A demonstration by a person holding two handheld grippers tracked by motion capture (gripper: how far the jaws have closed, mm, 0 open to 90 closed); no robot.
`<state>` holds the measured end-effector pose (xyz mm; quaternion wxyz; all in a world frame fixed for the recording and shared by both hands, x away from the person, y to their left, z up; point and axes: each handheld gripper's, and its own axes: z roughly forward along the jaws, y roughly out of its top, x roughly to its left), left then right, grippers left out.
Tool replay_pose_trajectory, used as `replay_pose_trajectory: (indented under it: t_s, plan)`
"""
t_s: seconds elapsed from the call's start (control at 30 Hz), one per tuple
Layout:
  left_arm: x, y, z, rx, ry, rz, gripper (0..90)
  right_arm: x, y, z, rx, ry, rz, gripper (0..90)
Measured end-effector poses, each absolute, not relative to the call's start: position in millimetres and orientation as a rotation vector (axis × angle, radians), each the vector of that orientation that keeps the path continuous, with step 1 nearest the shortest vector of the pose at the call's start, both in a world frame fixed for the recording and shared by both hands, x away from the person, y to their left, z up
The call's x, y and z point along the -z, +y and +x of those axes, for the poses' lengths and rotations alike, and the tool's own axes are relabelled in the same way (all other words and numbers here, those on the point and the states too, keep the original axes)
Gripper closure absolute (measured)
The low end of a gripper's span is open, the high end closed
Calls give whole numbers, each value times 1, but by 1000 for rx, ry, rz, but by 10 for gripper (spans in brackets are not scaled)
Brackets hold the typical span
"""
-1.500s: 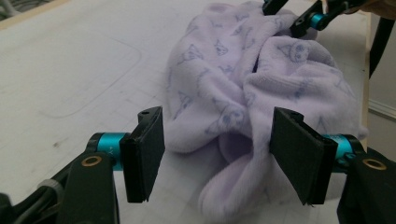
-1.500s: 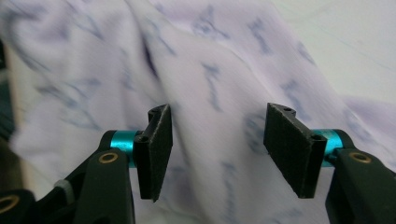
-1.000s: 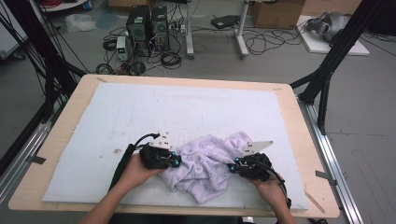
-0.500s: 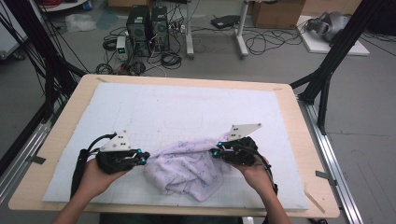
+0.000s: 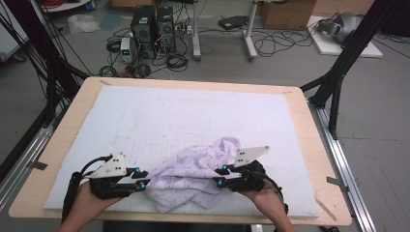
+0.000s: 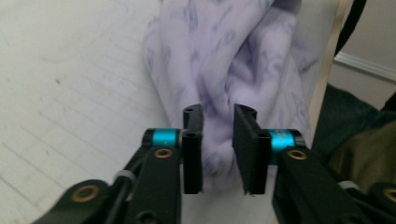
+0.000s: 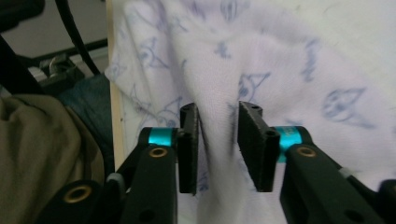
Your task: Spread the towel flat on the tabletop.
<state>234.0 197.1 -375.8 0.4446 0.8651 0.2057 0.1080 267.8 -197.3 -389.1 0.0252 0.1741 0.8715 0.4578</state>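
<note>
L→R. Your left gripper [image 5: 143, 183] sits at the near-left of the white foam mat [image 5: 159, 116] on the light wooden table [image 5: 77, 104], pointing right at the pale lilac fleece cloth w/ small purple printed figures [image 5: 193, 174]. The jaws have just been opening: in the left gripper view there's a clear gap btwn them, and a fold of the cloth [image 6: 224, 70] runs through that gap. The black pads [image 6: 192, 149] seem only loosely on the fabric, if at all, so I'd call it a let-go, not a pinch.

Cloth lies crumpled mid-near on the mat, btwn both your hands, near edge close to the table's front, one corner poking up toward the far side. It's bunched prob. bc both sides were pulled toward the middle.

Your right gripper [image 5: 221, 176] comes in from the near-right, pointing left into the cloth's right side, grey three-cornered plate [image 5: 249, 155] on top. Same story: jaws have just been opening, partly spread, w/ a raised ridge of cloth [image 7: 219, 107] standing btwn the pads [image 7: 189, 149]; the ridge looks slack and the right pad stands clear of it.

Grippers face each other across the bundle, approx. symmetric, which fits a two-handed fold or spread. Next you likely re-grip at the edges.
</note>
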Motion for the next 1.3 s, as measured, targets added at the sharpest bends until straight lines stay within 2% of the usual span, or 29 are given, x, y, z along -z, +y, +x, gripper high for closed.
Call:
replay_pose_trajectory:
  t_s: [0.2,0.27,0.4,0.43,0.47,0.5,0.53,0.57,0.6,0.67,0.77,0.97,1.07,1.1,1.17,1.23,1.27,1.3]
  plan:
    - [369,179,271,-269,535,2083,494,375,-221,279,-1423,2584,637,594]
    - [377,171,285,-261,560,2101,450,382,-222,286,-1397,2573,702,549]
    - [399,155,308,-173,610,2152,429,404,-212,297,-1319,2621,758,506]
    - [405,151,313,-130,613,2164,446,409,-208,298,-1282,2621,754,506]
    - [411,149,317,-89,602,2178,520,413,-205,300,-1259,2629,758,511]
    - [411,149,317,-89,602,2178,649,417,-203,303,-1250,2642,763,526]
    - [421,145,321,-35,583,2215,733,420,-200,305,-1240,2649,772,558]
    - [421,145,321,-35,583,2215,805,420,-200,305,-1240,2649,772,558]
    - [424,143,322,-26,572,2229,835,425,-195,309,-1232,2674,760,691]
    - [422,145,320,-56,578,2225,851,429,-191,311,-1213,2728,725,894]
    - [414,154,319,-106,601,2189,858,424,-188,315,-1194,2748,717,896]
    - [366,188,313,-311,660,2062,861,391,-193,322,-1302,2646,693,896]
    - [349,200,302,-390,655,2043,861,387,-186,320,-1324,2667,654,895]
    - [347,204,298,-405,655,2046,861,390,-183,318,-1316,2683,634,880]
    - [351,208,292,-393,657,2060,859,398,-174,314,-1313,2714,602,756]
    - [362,210,289,-360,656,2090,844,406,-168,312,-1293,2715,588,678]
    - [368,211,289,-341,659,2096,775,408,-166,312,-1299,2701,581,634]
    - [375,213,289,-318,679,2096,660,409,-165,313,-1313,2695,591,598]
